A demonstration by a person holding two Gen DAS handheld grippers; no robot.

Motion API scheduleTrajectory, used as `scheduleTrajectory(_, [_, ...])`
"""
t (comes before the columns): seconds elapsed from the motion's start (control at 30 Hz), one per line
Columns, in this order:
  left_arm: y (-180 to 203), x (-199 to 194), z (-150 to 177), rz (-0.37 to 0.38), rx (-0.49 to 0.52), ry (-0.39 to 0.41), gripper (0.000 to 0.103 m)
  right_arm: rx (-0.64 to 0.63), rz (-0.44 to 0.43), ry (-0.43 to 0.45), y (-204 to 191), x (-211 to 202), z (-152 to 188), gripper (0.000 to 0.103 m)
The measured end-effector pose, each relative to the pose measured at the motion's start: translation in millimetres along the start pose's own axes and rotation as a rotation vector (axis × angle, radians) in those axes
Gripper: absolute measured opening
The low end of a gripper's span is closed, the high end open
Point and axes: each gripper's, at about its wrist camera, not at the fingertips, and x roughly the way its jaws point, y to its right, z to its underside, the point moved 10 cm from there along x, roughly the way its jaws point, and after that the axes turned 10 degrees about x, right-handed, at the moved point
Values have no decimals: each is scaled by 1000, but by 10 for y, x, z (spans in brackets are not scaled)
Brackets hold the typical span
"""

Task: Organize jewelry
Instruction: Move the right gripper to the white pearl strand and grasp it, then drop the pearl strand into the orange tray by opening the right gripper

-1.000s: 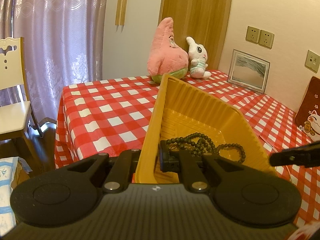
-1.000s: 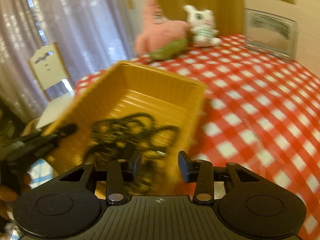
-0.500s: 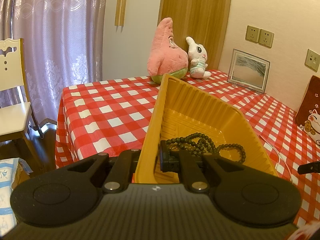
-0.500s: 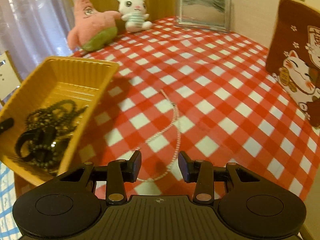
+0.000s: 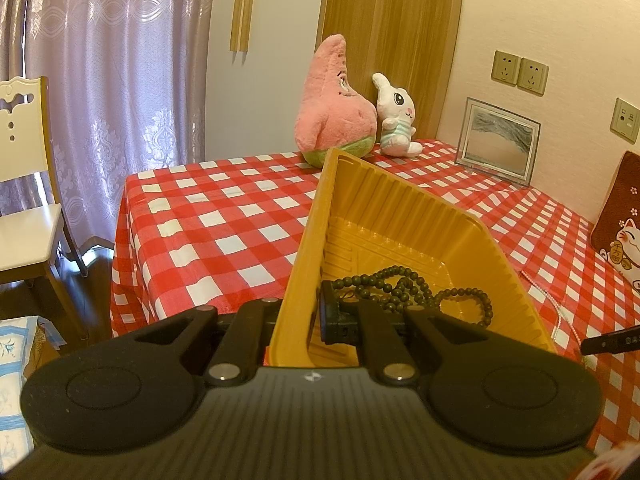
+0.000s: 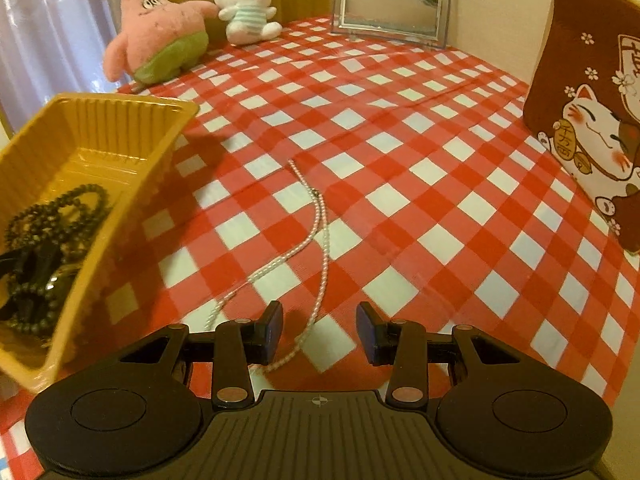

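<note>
Pearly pink necklace [image 6: 316, 232] lies loose on the checked tablecloth [image 6: 400, 140], just beside the tray and not yet collected; dark beads [image 5: 404, 292] already sit inside the yellow tray [image 5: 400, 208], so part of the sorting looks done; the right gripper [image 6: 319, 332] hovers over the necklace's near end with its jaws spread and nothing between them; the left gripper [image 5: 298, 320] is pressed together on the tray's near wall, holding it tilted off the table; plush toys [image 6: 160, 36] stand well apart at the back.
</note>
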Motion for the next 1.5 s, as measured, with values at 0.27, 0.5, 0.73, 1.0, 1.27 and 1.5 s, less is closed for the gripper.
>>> scheduleTrajectory(0.27, [1,0,0,0,-1,-1,8,-22,2,48,-10,250,-173,40])
scheduleTrajectory(0.5, [-5,10,1,-1,-2,-2,8,-55,-11,71,-38,347,-303,23])
scheduleTrajectory(0.73, [-17,20,2,0,-1,0,8,-59,-39,49,-52,338,-288,2])
scheduleTrajectory(1.0, [-27,37,4,1,-2,0,8,66,-185,125,-76,-231,-631,1])
scheduleTrajectory(1.27, [-22,39,0,1,-2,0,8,39,-318,268,-367,-1097,-1192,1])
scheduleTrajectory(1.5, [1,38,-21,4,-4,7,8,-3,-429,361,-798,-1638,-1529,1])
